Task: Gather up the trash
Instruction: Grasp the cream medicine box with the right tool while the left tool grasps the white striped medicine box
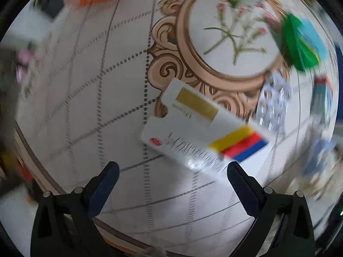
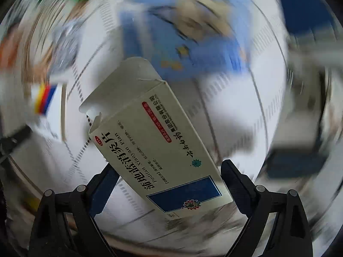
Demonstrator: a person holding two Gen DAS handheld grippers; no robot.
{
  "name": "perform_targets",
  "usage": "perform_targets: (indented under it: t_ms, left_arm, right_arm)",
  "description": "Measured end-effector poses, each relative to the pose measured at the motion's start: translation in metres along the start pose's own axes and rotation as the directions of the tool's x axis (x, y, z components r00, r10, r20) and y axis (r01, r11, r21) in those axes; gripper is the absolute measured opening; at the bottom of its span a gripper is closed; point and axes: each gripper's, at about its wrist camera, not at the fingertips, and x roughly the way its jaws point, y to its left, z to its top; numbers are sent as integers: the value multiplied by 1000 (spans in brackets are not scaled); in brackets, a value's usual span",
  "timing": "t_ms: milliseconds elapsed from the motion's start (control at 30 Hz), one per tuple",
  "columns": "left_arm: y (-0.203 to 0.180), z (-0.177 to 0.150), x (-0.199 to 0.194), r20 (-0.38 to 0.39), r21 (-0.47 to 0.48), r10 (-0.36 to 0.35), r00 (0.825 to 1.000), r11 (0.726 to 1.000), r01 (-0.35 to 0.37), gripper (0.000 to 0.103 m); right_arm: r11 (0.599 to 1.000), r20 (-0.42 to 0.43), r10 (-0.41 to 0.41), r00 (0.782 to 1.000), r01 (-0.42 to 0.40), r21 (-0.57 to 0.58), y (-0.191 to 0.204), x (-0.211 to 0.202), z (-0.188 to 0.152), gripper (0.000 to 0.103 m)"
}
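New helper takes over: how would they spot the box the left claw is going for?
On the white tablecloth, beside its tan oval floral medallion, lies a flat white box. Unlike the green wrappers nearby, it bears a gold rectangle and yellow-red-blue stripes.

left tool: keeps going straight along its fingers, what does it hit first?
Probably the white box with the yellow-red-blue stripe, lying just ahead of the open left tool on the patterned tablecloth. Motion blur makes depth uncertain.
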Motion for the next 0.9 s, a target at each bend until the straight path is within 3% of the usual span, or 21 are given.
perform_targets:
  t_ms: [100,233,367,433,500,533,567,633,700,767,833,900]
  left_arm:
    - [9,17,16,-93,-189,-89,992,979,70,102]
    - [15,30,31,-135,-368,-175,975,923,115,102]
    - [11,38,33,-148,-369,-109,983,928,47,101]
    - [4,37,30,-140,-277,-53,989,961,13,94]
    - [-8,29,27,-98,-69,34,995,997,-40,94]
    - [-14,22,27,-71,58,76,995,996,-72,94]
    - [-19,13,26,-31,187,121,992,976,-113,94]
    - [-19,-11,26,55,399,205,977,893,-210,94]
    - [-9,-24,28,78,471,234,969,848,-243,94]
    - [11,-31,30,58,443,223,973,868,-225,94]
    - [37,-24,34,-8,328,167,986,932,-156,94]
    - [57,-23,41,-50,197,94,994,977,-82,94]
  right_arm:
    - [967,43,73,996,-81,240,-32,-3,-8,96]
    - [908,90,91,992,-120,401,-51,-3,-9,96]
    - [906,110,52,993,-93,412,-53,-6,-2,96]
    - [911,110,37,993,-79,405,-48,-9,4,96]
    - [917,121,30,992,-75,391,-38,-10,1,93]
    - [921,124,28,992,-73,382,-35,-9,0,92]
    - [927,126,20,992,-66,370,-25,-9,-3,91]
    - [936,104,22,994,-57,347,-14,-6,-8,90]
    - [945,77,41,996,-64,322,-10,0,-18,90]
    - [956,67,54,996,-71,284,-3,1,-27,90]
    - [970,85,32,996,-52,236,7,-2,-31,94]
    - [979,113,-12,994,-11,204,15,-3,-35,94]
